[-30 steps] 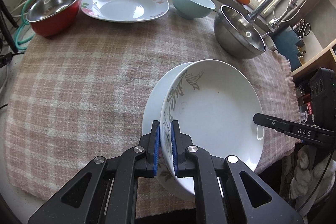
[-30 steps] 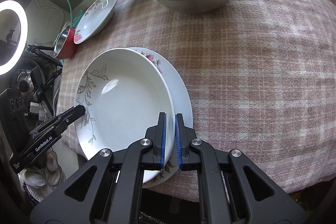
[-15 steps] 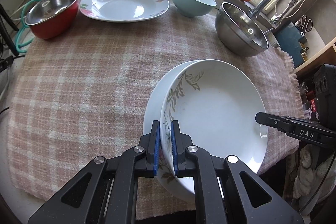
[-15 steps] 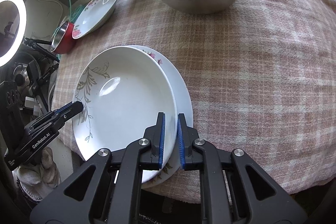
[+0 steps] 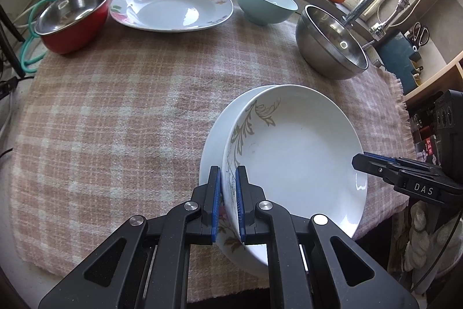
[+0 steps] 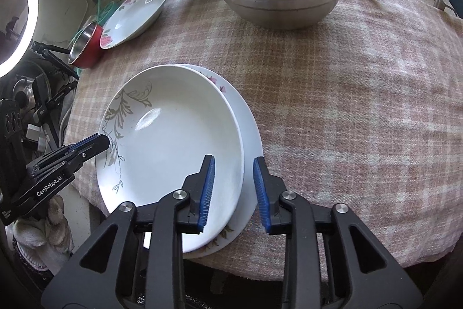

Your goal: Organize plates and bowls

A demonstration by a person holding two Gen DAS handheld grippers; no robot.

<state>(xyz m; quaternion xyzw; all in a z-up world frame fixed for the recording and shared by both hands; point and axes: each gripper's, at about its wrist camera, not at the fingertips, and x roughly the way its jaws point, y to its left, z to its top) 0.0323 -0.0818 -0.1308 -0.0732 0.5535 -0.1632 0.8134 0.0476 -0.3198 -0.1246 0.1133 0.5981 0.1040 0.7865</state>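
Currently the leaf-pattern plate (image 6: 170, 141) sits nested on the flowered plate (image 6: 250, 129) at the near edge of the checked cloth (image 6: 361, 94). Left gripper (image 5: 228, 199) pinches the leaf-pattern plate's rim between its blue pads. Right gripper (image 6: 233, 190) stands spread, jaws either side of both rims, touching neither as far as I can tell.

Step in hand, by my reading: letting go after stacking. To do it well, the left should part its jaws before backing off, pulling straight away along the rim so the plate is not dragged; the stack overhangs the cloth edge slightly, so avoid any sideways nudge.

Change from half a second ago: right jaws were nearly together on the rim, now wide apart. Left grip unchanged. The second flowered plate (image 5: 170, 5), red bowl (image 5: 73, 16), blue bowl (image 5: 266, 2) and steel bowl (image 5: 332, 45) are unmoved.
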